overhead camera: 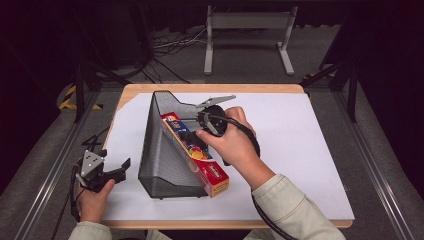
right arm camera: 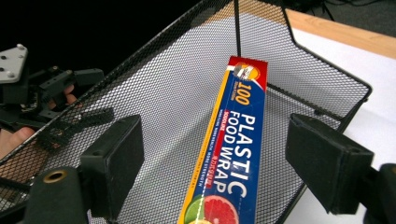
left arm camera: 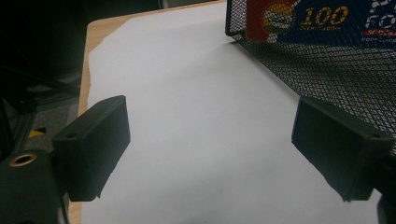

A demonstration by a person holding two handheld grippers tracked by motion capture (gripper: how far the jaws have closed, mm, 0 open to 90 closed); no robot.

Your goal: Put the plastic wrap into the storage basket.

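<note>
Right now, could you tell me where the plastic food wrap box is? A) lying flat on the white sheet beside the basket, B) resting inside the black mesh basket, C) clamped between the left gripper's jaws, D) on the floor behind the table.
B: the plastic food wrap box lies within the black mesh basket, between the right gripper's open jaws.

Left gripper [overhead camera: 122,165] sits at 8 o'clock on the table, held low in the left hand [overhead camera: 95,192], jaws spread wide, nothing between them. Right gripper [right arm camera: 212,163] is near table centre, right hand [overhead camera: 230,140] wrapped around its body, forearm coming in from 5 o'clock. Its jaws are also wide apart, gripping nothing, pointing toward 10 o'clock.
</note>
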